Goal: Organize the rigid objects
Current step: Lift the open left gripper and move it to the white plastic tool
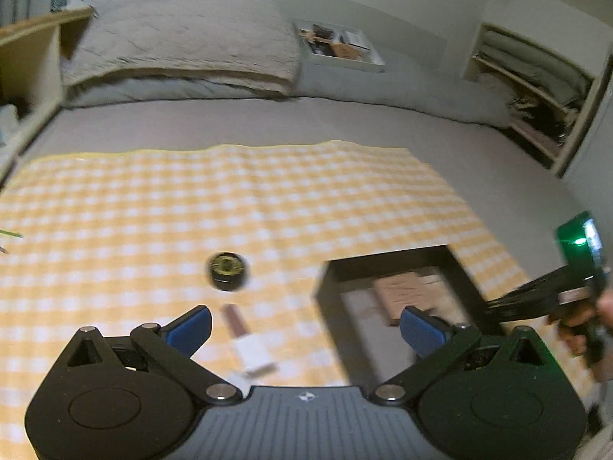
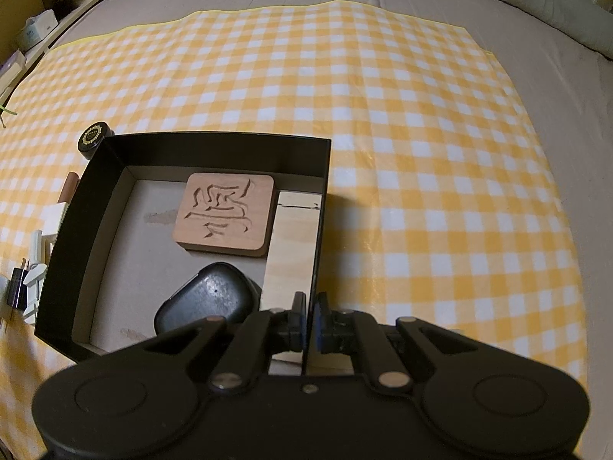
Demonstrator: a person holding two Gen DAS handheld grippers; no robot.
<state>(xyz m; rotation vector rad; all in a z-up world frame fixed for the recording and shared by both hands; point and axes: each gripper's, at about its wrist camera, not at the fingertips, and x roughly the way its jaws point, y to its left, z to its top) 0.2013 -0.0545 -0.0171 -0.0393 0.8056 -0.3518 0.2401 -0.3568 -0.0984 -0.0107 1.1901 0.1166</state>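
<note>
A black open box (image 2: 214, 145) sits on the yellow checked cloth (image 2: 421, 153). Inside lie a carved wooden coaster (image 2: 226, 214), a black case (image 2: 207, 299) and a pale wooden block (image 2: 295, 237). My right gripper (image 2: 311, 314) is shut on the box's right wall. My left gripper (image 1: 306, 326) is open and empty above the cloth, left of the box (image 1: 387, 260). Ahead of it lie a round black jar (image 1: 227, 268) and a brown-and-white stick (image 1: 249, 341). The jar also shows in the right wrist view (image 2: 94, 140).
Small white and dark items (image 2: 30, 280) lie left of the box. The cloth covers a grey bed with a pillow (image 1: 180, 38) and a tray (image 1: 337, 44) at the back. Shelves (image 1: 536, 88) stand right, a wooden cabinet (image 1: 27, 57) left.
</note>
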